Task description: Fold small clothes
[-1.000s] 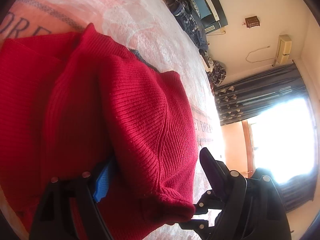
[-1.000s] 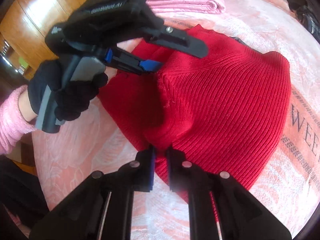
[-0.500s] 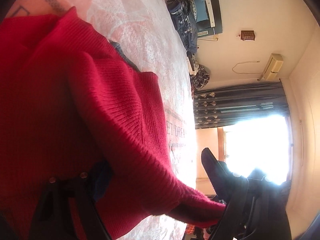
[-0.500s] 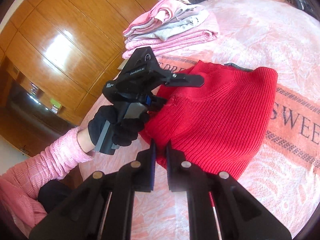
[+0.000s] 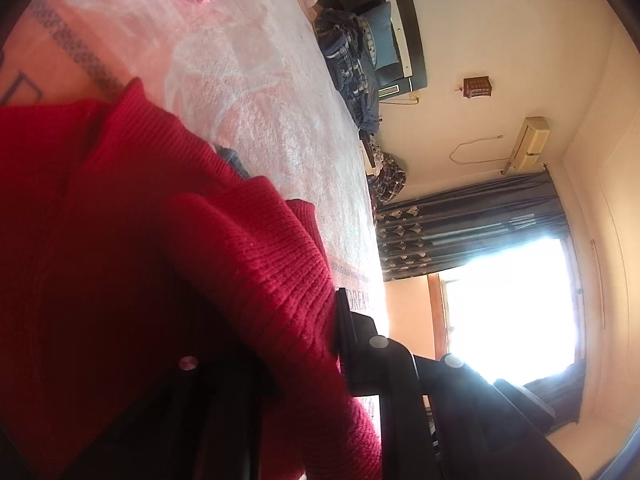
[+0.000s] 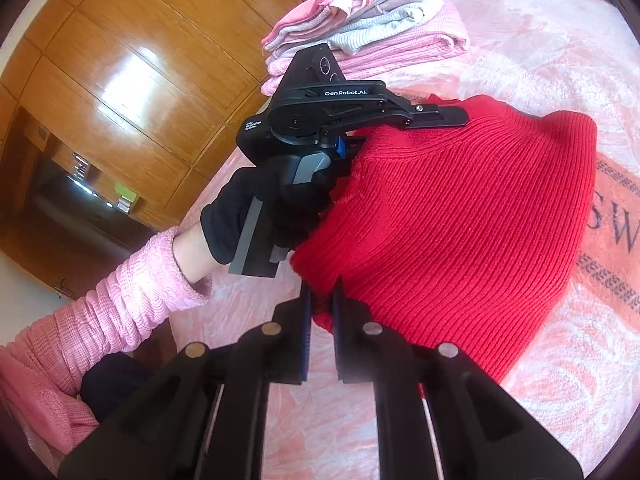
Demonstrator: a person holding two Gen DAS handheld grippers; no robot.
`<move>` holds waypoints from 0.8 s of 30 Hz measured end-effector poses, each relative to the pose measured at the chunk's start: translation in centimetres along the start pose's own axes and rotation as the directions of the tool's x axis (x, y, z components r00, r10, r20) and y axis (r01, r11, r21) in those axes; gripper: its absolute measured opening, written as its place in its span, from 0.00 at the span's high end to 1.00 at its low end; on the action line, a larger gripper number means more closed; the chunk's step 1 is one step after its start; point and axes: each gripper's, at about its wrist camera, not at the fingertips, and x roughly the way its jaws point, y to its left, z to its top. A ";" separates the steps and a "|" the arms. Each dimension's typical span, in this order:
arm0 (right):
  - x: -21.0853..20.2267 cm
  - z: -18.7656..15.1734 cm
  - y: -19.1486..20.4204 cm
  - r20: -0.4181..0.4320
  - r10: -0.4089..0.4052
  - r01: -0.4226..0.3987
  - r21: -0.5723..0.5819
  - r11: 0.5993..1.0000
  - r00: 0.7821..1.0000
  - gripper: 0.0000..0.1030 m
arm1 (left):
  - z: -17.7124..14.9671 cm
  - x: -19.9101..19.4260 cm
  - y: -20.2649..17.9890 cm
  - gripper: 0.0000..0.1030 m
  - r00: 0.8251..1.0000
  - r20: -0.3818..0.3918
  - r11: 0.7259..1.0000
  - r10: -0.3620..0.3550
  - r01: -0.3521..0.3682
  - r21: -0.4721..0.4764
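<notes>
Reads "GenRobot.AI" in white letters on the black left gripper (image 6: 404,128). Has more tiny white print on its round body, too small to read. Shows big dark letters "SW" on the blanket (image 6: 616,224), cut off at the edge. Shows "DREA" on the same blanket (image 5: 360,300) in the left wrist view, partly hidden.

pink bedspread (image 6: 540,92), wooden wardrobe (image 6: 132,60), dark curtains (image 5: 472,224), air conditioner (image 5: 528,142)

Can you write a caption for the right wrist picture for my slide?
Two hand-held grippers, right and left, clamp a red knit sweater on a pink bedspread.
</notes>
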 end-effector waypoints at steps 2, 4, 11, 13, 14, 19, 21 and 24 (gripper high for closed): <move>0.5 0.4 0.7 0.003 0.010 -0.010 -0.012 1.000 1.000 0.92 | 0.5 -0.9 -0.7 0.87 1.000 0.016 1.000 -0.011 0.011 0.015; 1.5 1.2 1.4 0.010 0.035 -0.035 -0.019 0.999 0.999 0.92 | 1.1 -2.2 -1.5 0.87 0.999 0.037 0.999 -0.013 0.011 0.049; 7.1 3.7 4.3 -0.009 0.066 -0.066 -0.069 0.995 0.998 0.92 | 3.9 -7.6 -1.6 0.87 0.997 0.068 0.992 0.022 -0.030 0.122; 8.8 3.9 4.2 -0.035 0.065 -0.067 -0.062 0.996 0.997 0.93 | 4.1 -8.5 -0.3 0.87 0.997 0.052 0.990 0.061 -0.068 0.128; 9.6 3.8 4.1 -0.051 0.058 -0.061 -0.059 0.996 0.997 0.93 | 4.2 -8.7 0.6 0.87 0.996 0.039 0.988 0.084 -0.089 0.128; 13.0 2.7 2.2 -0.122 0.042 -0.043 -0.007 0.999 0.992 0.92 | 3.8 -8.2 5.3 0.87 0.984 -0.005 0.980 0.176 -0.174 0.100; 14.2 2.2 1.6 -0.141 0.047 -0.047 0.008 0.999 0.989 0.91 | 3.5 -8.5 5.9 0.87 0.984 0.003 0.979 0.176 -0.175 0.107; 16.2 1.4 1.0 -0.175 0.011 -0.009 0.012 1.000 0.984 0.88 | 3.3 -8.8 5.5 0.86 0.978 0.018 0.964 0.209 -0.209 0.162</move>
